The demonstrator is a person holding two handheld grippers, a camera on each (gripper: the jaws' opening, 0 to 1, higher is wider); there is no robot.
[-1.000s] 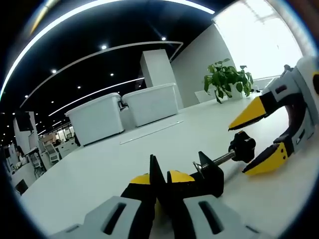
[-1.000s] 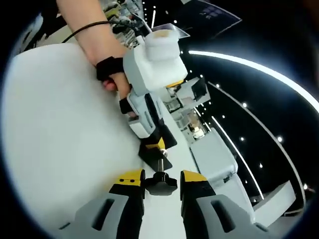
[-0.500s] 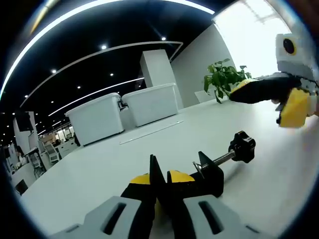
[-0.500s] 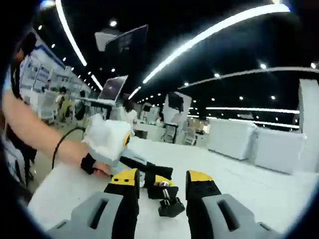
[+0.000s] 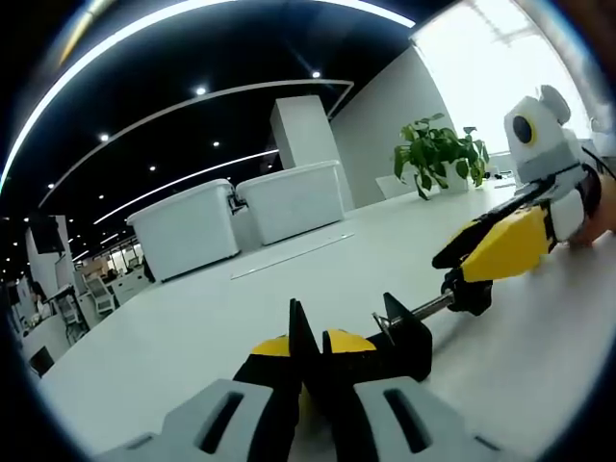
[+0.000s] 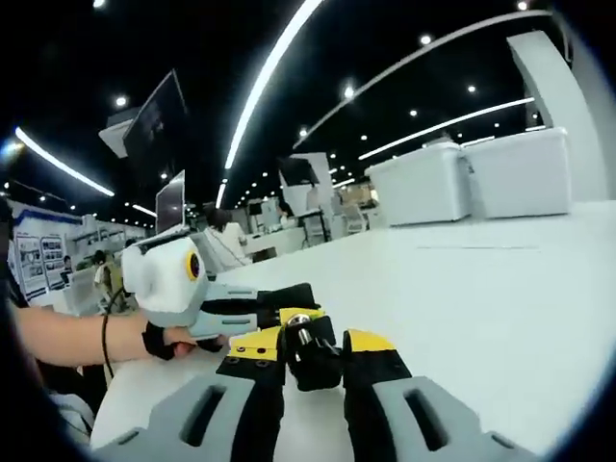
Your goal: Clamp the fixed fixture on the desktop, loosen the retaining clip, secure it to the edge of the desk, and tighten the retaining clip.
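On the tabletop [image 5: 289, 289] ahead of you, two white lidded bins [image 5: 241, 217] stand touching, a potted plant [image 5: 438, 154] well right of them, a pillar [image 5: 308, 140] behind.

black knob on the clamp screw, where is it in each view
Left gripper view: the black knob sits right of centre at the far end of the screw, with the right gripper closed around it.
Right gripper view: the black knob is low at centre, pinched between that gripper's own yellow-tipped jaws.
Shared landmark: the two white bins at the far side of the table.
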